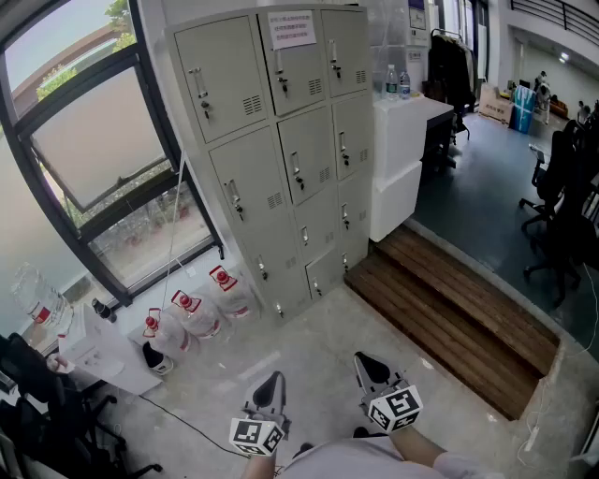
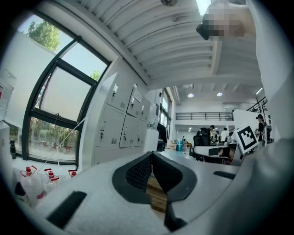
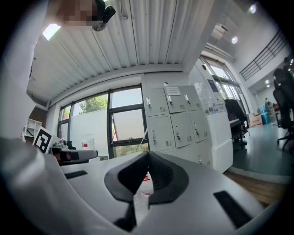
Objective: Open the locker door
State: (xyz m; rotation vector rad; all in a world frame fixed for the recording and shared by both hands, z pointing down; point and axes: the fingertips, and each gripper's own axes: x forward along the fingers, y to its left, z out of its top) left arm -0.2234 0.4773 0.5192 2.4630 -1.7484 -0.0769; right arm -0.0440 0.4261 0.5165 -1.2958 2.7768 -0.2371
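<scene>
Locker cabinet (image 1: 281, 140) stands against the wall, well ahead of both grippers, and all its grey doors are closed. Each door has a small handle and a vent grille. On the top middle door (image 1: 304, 65) a white paper notice (image 1: 291, 29) is stuck; it has red and dark print, too small to read. Left of the cabinet is a big window (image 1: 94, 140) with a dark frame. On the floor below it, near the foot of the cabinet, stand clear plastic jugs (image 1: 192, 316) with red and white labels, also not readable. Right of the cabinet is a white unit (image 1: 402, 159) with two water bottles (image 1: 397, 82) on top. In front of it lies a wooden step (image 1: 449, 318). The floor (image 1: 309, 355) before the cabinet is pale grey. Dark office chairs (image 1: 562, 206) stand far to the right. The left gripper (image 1: 271, 384) and the right gripper (image 1: 368, 363) are low in the head view, both with jaws together and nothing between them.
</scene>
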